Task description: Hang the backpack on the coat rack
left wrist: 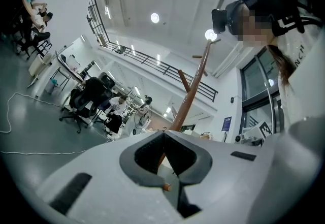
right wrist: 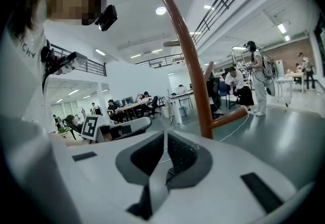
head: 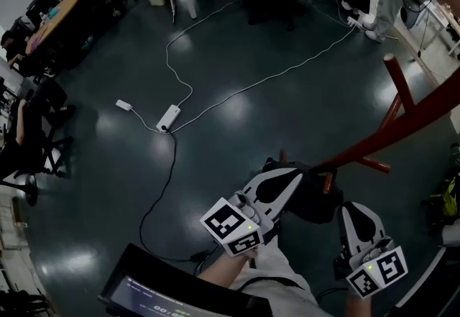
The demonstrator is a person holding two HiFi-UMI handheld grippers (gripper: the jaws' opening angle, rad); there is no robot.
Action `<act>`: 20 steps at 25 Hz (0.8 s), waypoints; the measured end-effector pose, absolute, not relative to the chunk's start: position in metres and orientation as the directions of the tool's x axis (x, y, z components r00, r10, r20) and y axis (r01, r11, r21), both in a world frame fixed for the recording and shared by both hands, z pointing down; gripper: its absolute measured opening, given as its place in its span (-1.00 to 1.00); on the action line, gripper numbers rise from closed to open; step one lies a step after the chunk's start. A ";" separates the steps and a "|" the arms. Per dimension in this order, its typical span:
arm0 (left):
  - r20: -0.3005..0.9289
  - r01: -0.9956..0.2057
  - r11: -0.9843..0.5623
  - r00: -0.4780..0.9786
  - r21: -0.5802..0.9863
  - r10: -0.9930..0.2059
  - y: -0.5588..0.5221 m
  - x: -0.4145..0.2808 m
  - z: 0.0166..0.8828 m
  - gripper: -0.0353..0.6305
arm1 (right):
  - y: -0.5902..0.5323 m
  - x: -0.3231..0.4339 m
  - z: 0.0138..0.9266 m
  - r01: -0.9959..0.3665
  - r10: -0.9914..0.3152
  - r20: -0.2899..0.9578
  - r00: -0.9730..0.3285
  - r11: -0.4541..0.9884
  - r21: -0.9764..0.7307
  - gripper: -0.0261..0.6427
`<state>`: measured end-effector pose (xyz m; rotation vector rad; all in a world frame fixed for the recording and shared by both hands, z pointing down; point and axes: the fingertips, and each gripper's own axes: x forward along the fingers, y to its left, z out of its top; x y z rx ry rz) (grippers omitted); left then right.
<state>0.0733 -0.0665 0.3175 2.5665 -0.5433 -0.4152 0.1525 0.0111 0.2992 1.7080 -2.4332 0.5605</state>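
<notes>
1. We held the left gripper point(head: 290, 178) and the right gripper point(head: 352, 210) low in the head view, side by side, both reaching toward the foot of the coat rack point(head: 402, 125).
2. The backpack point(head: 316, 202) was a black mass between the two grippers. It sat just under a lower peg of the rack, and the left fingertips touched its near edge.
3. In the left gripper view, the left gripper point(left wrist: 163, 134) had its fingers together at the tips, with a diamond-shaped gap between the pads. The brown trunk of the coat rack point(left wrist: 190, 96) showed through that gap. A dark band lay in the slot behind the pads, and we could not tell what it was.
4. In the right gripper view, the right gripper point(right wrist: 165, 134) had its fingers clamped on a grey strap point(right wrist: 154, 187), which ran from the pads back toward the camera.
5. The coat rack point(right wrist: 193, 65) rose just beyond the right fingers, and one short peg pointed right.
6. On the dark floor point(head: 251, 71), well away from us, lay a white power strip point(head: 169, 118) with white cables trailing from it.
7. A dark screen point(head: 165, 290) sat at the lower left of the head view, beside the left gripper's marker cube.
</notes>
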 end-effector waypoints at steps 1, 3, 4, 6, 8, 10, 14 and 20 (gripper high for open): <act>-0.195 -0.292 -0.811 0.878 0.507 -0.438 -0.067 0.076 0.314 -0.87 | 0.008 0.151 0.293 -0.926 -0.887 0.289 -0.359 0.301 -0.226 -0.82; -0.204 -0.278 -0.819 0.882 0.501 -0.425 -0.066 0.080 0.308 -0.86 | 0.005 0.148 0.284 -0.925 -0.891 0.274 -0.363 0.308 -0.223 -0.82; -0.206 -0.273 -0.821 0.884 0.501 -0.420 -0.066 0.081 0.306 -0.87 | 0.005 0.146 0.282 -0.924 -0.891 0.271 -0.365 0.310 -0.223 -0.82; -0.208 -0.267 -0.825 0.887 0.499 -0.413 -0.065 0.082 0.303 -0.87 | 0.005 0.144 0.279 -0.922 -0.891 0.266 -0.368 0.313 -0.226 -0.82; -0.214 -0.259 -0.832 0.890 0.490 -0.403 -0.065 0.084 0.302 -0.87 | 0.004 0.143 0.275 -0.922 -0.894 0.256 -0.368 0.315 -0.226 -0.83; -0.222 -0.250 -0.842 0.893 0.478 -0.391 -0.066 0.086 0.301 -0.87 | 0.003 0.144 0.269 -0.924 -0.899 0.245 -0.364 0.314 -0.218 -0.83; -0.240 -0.230 -0.845 0.893 0.483 -0.380 -0.068 0.090 0.289 -0.86 | 0.004 0.146 0.256 -0.929 -0.907 0.231 -0.353 0.311 -0.199 -0.83; -0.262 -0.215 -0.862 0.894 0.460 -0.363 -0.070 0.096 0.278 -0.87 | 0.008 0.150 0.244 -0.937 -0.916 0.217 -0.337 0.302 -0.178 -0.83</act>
